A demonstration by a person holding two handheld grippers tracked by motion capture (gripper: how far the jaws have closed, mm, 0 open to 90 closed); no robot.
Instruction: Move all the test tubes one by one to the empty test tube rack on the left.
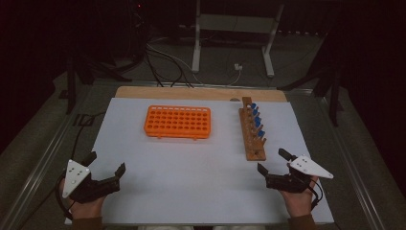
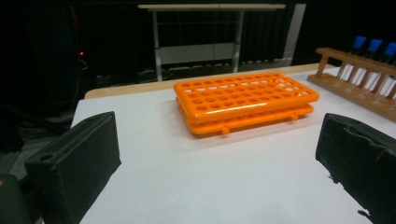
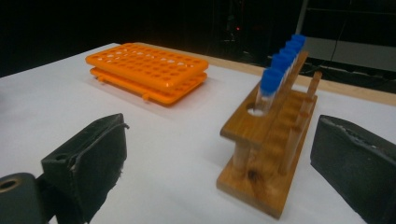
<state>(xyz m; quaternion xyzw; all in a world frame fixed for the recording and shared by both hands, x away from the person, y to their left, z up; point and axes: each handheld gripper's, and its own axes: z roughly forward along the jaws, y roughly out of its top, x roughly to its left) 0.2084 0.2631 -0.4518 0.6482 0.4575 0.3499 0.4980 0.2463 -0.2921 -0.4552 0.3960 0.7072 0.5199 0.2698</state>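
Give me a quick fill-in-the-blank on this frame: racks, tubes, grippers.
1. The plastic rack with empty holes is coloured ____.
2. The tubes in the wooden rack have caps coloured ____.
3. The wooden rack lies nearest the ____ gripper.
4. The jaws of the left gripper and the right gripper both stand ____.

Missing words: orange; blue; right; open

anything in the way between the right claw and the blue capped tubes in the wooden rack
Nothing visible does. The right claw is open and empty at the near right of the table, and bare white table surface lies between it and the wooden rack. The blue capped tubes stand upright in the rack, the nearest one unobstructed.
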